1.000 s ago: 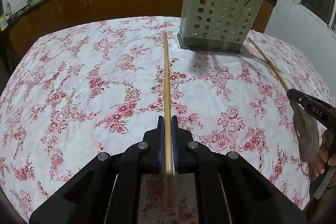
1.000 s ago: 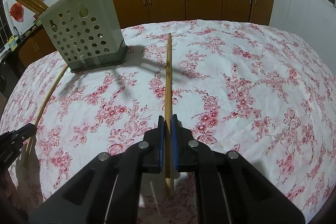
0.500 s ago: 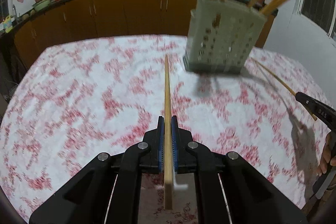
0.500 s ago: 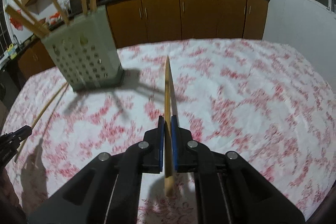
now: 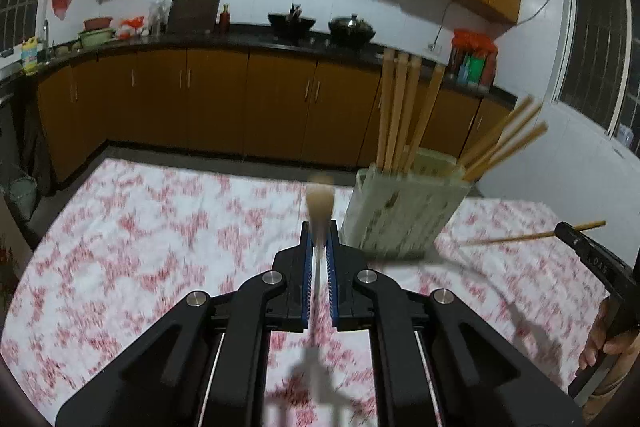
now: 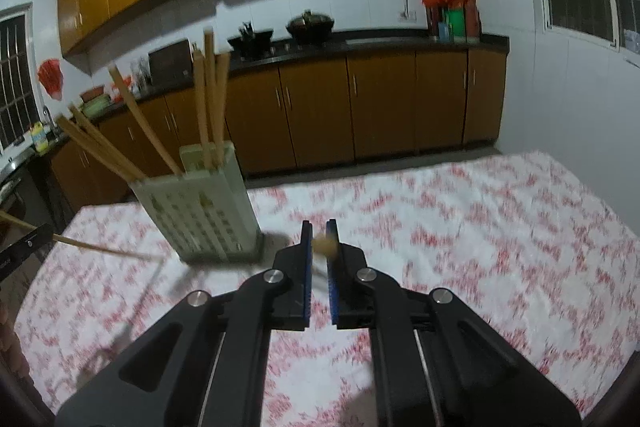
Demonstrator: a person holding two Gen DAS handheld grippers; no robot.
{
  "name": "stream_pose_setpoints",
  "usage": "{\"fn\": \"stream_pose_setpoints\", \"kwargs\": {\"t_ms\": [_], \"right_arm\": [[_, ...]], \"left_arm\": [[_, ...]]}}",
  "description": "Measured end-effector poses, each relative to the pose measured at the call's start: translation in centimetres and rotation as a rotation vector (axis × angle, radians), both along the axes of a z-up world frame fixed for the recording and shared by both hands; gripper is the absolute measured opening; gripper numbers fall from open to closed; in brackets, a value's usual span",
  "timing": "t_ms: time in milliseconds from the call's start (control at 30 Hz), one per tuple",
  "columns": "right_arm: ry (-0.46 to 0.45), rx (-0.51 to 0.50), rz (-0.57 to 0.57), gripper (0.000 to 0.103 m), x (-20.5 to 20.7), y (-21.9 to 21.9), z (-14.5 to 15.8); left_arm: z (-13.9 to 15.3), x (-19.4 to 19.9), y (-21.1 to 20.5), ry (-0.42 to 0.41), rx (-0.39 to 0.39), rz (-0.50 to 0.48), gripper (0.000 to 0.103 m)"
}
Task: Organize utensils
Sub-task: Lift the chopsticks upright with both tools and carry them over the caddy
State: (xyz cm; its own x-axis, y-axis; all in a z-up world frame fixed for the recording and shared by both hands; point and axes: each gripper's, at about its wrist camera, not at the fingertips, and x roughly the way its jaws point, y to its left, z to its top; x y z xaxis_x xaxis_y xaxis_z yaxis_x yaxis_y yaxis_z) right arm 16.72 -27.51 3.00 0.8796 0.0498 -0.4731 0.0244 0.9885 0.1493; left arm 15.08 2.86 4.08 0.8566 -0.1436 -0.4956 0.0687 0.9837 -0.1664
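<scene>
One marking is visible: white lettering on the black body of the right gripper, at the right edge of the left wrist view. Blur leaves it illegible. Bottles on the far kitchen surface carry labels too small to read. No other text is legible.

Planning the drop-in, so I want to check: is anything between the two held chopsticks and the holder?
Nothing visible. The left gripper and right gripper each clamp a chopstick, with only bare floral tablecloth before the green holder.

A white tablecloth with red flowers, a pale green holder, tan chopsticks.
</scene>
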Motion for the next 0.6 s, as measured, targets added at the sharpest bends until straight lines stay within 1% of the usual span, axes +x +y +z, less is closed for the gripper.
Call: {"fn": "stream_pose_setpoints", "kwargs": {"t_ms": [133,267,367,467,600], "right_arm": [[-0.039,0.032,0.022,0.008,-0.3,-0.2,2.4],[-0.083,0.088,0.056,0.008,-0.9,-0.7,5.4],[-0.136,0.140,0.092,0.008,-1.6,-0.9,8.1],[-0.217,0.172,0.121,0.008,-2.5,-0.8,11.2],[-0.343,0.163,0.128,0.008,-3.2,0.1,14.7]], "left_arm": [[2.1,0.1,0.1,-0.039,-0.014,-0.017,0.007],[4.6,-0.3,-0.2,-0.088,-0.025,-0.047,0.007],[6.3,-0.5,-0.7,-0.128,-0.037,-0.073,0.007],[8.1,-0.8,-1.4,-0.164,-0.060,-0.103,0.007],[10.4,-1.0,-2.4,-0.234,-0.068,-0.118,0.007]]}}
